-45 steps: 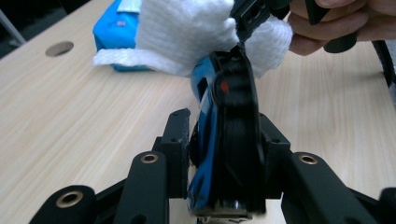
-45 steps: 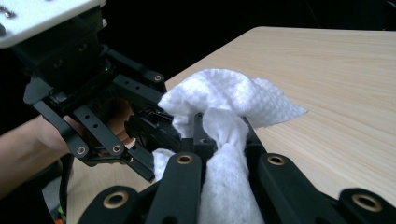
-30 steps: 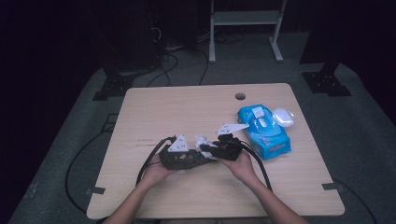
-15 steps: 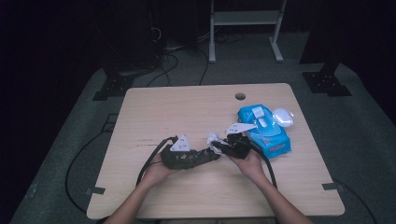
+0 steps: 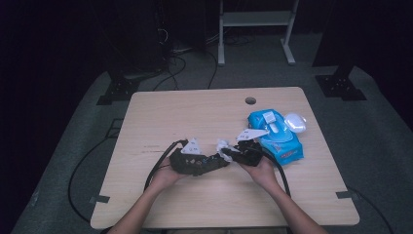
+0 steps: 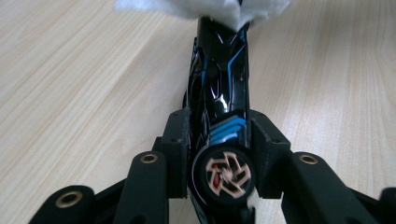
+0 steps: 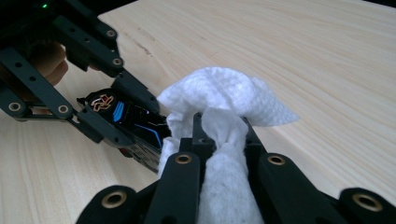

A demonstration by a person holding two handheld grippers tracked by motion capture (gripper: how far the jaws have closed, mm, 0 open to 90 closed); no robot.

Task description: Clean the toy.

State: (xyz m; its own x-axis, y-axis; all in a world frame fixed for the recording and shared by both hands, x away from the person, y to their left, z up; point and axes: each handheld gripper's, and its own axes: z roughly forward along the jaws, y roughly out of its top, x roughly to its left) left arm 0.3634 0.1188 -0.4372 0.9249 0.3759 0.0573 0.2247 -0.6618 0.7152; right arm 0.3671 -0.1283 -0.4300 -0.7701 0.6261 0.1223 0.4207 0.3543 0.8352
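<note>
A pale wooden table (image 5: 185, 117) with fine lengthwise grain stands on grey carpet in a dark room; a round cable hole (image 5: 250, 101) sits near its far edge, and black cables trail over the floor off its left edge. Beyond the far edge a white metal frame (image 5: 255, 22) and dark stands rise out of the gloom. Toward the right edge lies a blue pack of wipes (image 5: 276, 136) with its white lid (image 5: 295, 122) flipped open beside it. Near the middle of the table, closer to the near edge, the person's two hands meet. The left tongs (image 5: 214, 160) are clamped on a slim glossy black object with blue stripes (image 6: 219, 88), its round end bearing an orange emblem; in the left gripper view the two black jaws press on it from either side near that end, and it runs straight out over the wood. The right tongs (image 7: 219, 135) are closed on a bunched white wipe (image 7: 224, 98), which billows past the jaw tips and lies against the far end of the black object, just above the table. In the high view the wipe (image 5: 223, 146) shows as a small white clump between the two grippers.
</note>
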